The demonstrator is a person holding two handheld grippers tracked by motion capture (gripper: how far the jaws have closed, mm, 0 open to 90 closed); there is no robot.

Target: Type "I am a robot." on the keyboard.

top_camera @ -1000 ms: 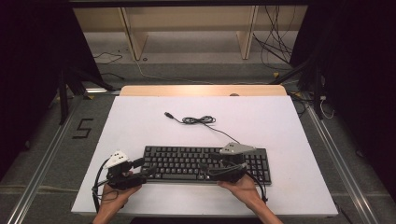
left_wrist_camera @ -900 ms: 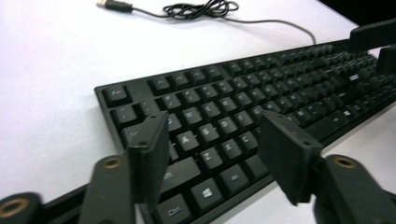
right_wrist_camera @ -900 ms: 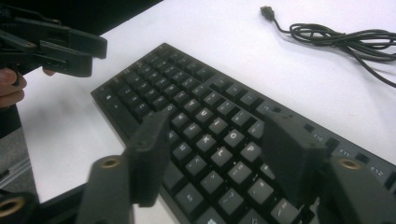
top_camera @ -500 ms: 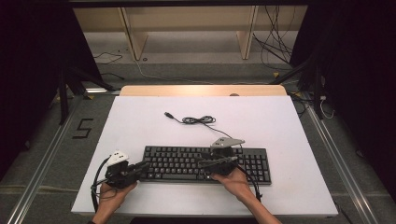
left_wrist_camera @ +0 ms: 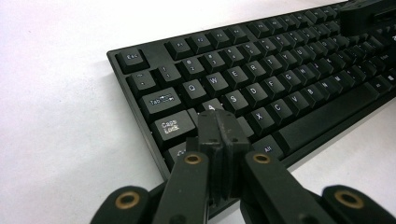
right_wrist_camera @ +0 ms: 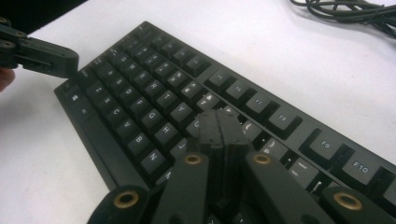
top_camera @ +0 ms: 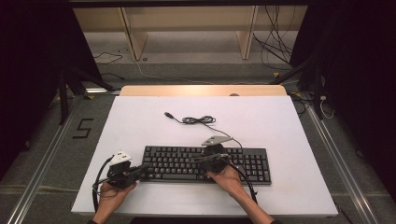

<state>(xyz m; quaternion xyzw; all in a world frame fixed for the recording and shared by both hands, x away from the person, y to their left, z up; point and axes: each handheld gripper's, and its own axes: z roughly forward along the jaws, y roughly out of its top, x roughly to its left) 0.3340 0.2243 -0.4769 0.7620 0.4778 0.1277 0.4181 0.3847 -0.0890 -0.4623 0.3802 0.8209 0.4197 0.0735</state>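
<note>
A black keyboard (top_camera: pixel 205 164) lies across the near half of the white table (top_camera: pixel 140 121); its cable (top_camera: pixel 198 120) coils behind it and ends in a USB plug (top_camera: pixel 169 115). My left gripper (top_camera: pixel 144 171) is at the keyboard's left end, its tips (left_wrist_camera: pixel 219 125) shut over the A key of the keyboard (left_wrist_camera: pixel 261 84). My right gripper (top_camera: pixel 200 160) hovers over the middle keys, tips (right_wrist_camera: pixel 219 122) shut above the keyboard (right_wrist_camera: pixel 154 102). Both pairs of jaws have just been closing, with nothing between them. The left gripper (right_wrist_camera: pixel 70 60) also shows at the far end in the right gripper view.
A wooden strip (top_camera: pixel 201 90) edges the table's far side. Beyond it stand wooden shelf legs (top_camera: pixel 133 37) and loose floor cables (top_camera: pixel 275 51). Metal rails (top_camera: pixel 341 163) run along both sides, and a "5" (top_camera: pixel 83 128) is marked on the floor at the left.
My right gripper has slid left along the keyboard from its right part to the middle. Both pairs of jaws have drawn together. The left hand has stayed put.
</note>
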